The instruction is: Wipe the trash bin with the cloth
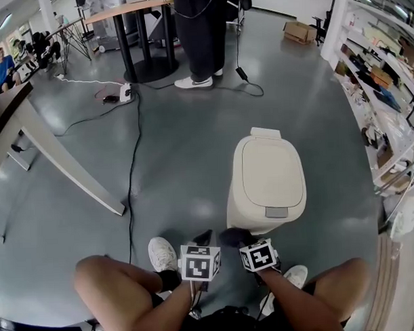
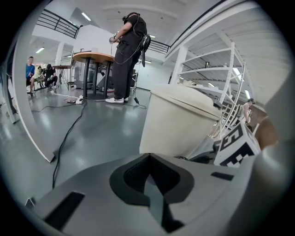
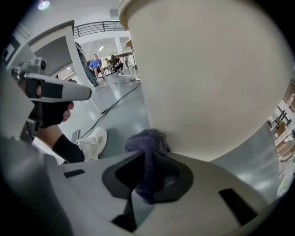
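A cream trash bin (image 1: 265,183) with a closed flip lid stands on the grey floor just ahead of my knees. My right gripper (image 1: 237,239) is low at its near left side, shut on a dark purple-grey cloth (image 1: 231,236). In the right gripper view the cloth (image 3: 146,147) bunches out of the jaws and presses against the bin's wall (image 3: 207,78). My left gripper (image 1: 204,237) hovers beside it, left of the bin and apart from it. Seen in its own view, the left gripper (image 2: 148,173) is shut on nothing, with the bin (image 2: 177,122) ahead to the right.
A black cable (image 1: 132,171) runs along the floor left of the bin. A slanted table leg (image 1: 71,169) lies further left. A person (image 1: 199,33) stands by a round table beyond. Shelves (image 1: 387,87) line the right side. My white shoe (image 1: 161,253) is near the left gripper.
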`<state>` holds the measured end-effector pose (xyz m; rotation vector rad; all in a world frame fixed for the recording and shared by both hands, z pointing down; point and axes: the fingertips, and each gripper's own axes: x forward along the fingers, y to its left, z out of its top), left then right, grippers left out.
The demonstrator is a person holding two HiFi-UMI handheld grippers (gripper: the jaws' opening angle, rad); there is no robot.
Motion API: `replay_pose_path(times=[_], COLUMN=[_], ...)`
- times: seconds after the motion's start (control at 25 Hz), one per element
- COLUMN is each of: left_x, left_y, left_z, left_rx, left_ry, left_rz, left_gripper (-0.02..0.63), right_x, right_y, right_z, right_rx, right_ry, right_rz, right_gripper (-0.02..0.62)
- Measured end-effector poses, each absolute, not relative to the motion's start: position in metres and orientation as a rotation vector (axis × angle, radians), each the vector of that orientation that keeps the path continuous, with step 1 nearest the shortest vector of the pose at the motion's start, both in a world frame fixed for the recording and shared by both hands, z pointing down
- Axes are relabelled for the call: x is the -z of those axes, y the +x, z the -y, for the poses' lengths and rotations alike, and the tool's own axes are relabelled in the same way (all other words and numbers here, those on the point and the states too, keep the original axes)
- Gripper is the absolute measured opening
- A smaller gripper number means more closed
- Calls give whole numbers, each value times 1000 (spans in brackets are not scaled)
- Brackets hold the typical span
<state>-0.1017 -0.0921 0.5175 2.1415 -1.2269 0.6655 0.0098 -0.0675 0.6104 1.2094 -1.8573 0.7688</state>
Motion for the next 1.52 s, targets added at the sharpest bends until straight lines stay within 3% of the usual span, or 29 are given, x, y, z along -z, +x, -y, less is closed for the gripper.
replay_pose_path(times=[1.52], left_x=[-545], left_y=[-19], left_z=[85], left_rx=[-819], left_ry=[2248], left_rz=[1072], left_gripper=[0], right_x=[-649], right_y=[149], right_z=[61], right_rx=[-810], right_ry=[1516], right_rz=[1621], right_gripper=[51])
